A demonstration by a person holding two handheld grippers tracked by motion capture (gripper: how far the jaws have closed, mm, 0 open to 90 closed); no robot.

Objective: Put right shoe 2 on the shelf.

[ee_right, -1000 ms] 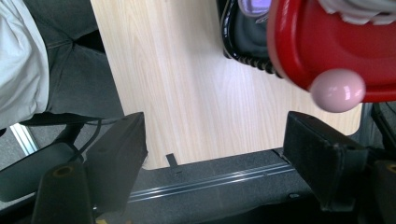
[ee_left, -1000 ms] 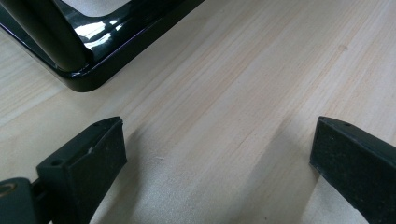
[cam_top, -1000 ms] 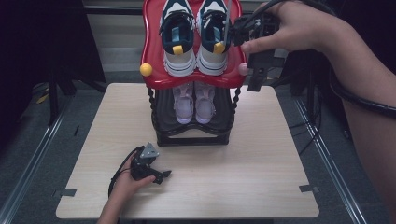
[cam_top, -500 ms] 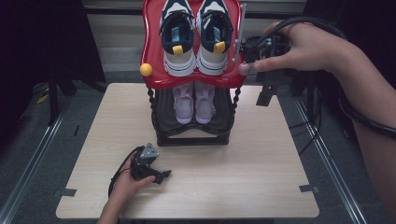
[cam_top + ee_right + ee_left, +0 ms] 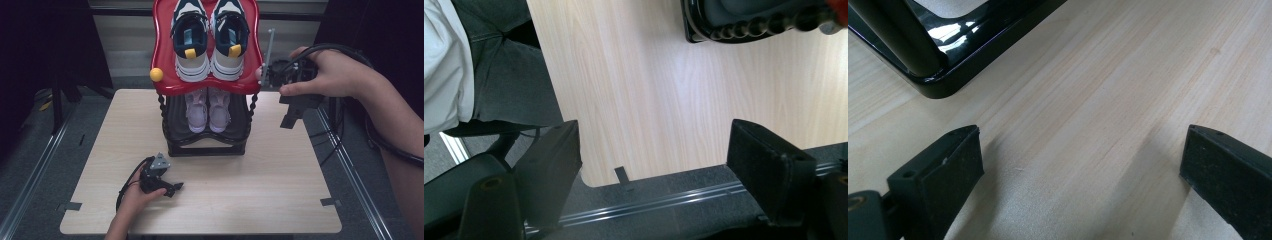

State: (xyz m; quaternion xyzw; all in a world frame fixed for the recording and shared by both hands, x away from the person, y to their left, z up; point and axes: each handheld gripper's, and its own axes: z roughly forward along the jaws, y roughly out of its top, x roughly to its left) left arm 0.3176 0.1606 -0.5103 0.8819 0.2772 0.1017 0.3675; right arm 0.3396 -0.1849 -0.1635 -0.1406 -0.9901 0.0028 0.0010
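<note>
Pale wood grain covers the bench (image 5: 280, 175), which sits among dark surroundings with grey floor and metal rails on both sides.

At about 7 o'clock on the bench top, the left hand-held gripper (image 5: 170, 189) lies low on the wood in the person's left hand (image 5: 134, 196), a grey three-cornered plate on its top and a cable looping beside it. In the left gripper view its two black jaws stand wide apart with bare wood between them, nothing clamped, and the glossy black foot of the rack (image 5: 943, 70) lies at 11 o'clock, near but not touching.

At 12 o'clock on the bench stands the shoe rack (image 5: 206, 142), a black two-tier frame with twisted posts. Its red top shelf (image 5: 162, 55) carries a pair of navy and white sneakers (image 5: 210, 40) side by side with yellow heel tabs, and a yellow ball (image 5: 156, 75) sits at the shelf's left corner. A pair of pale pink shoes (image 5: 207, 110) rests on the lower shelf.

At 2 o'clock, the right hand (image 5: 335, 75) holds the right hand-held gripper (image 5: 292, 117) in the air just beside the red shelf's right edge, jaws pointing down. In the right gripper view its jaws stand apart, empty, over the bench's corner (image 5: 594, 177), with the rack's base (image 5: 749, 25) at 1 o'clock.
</note>
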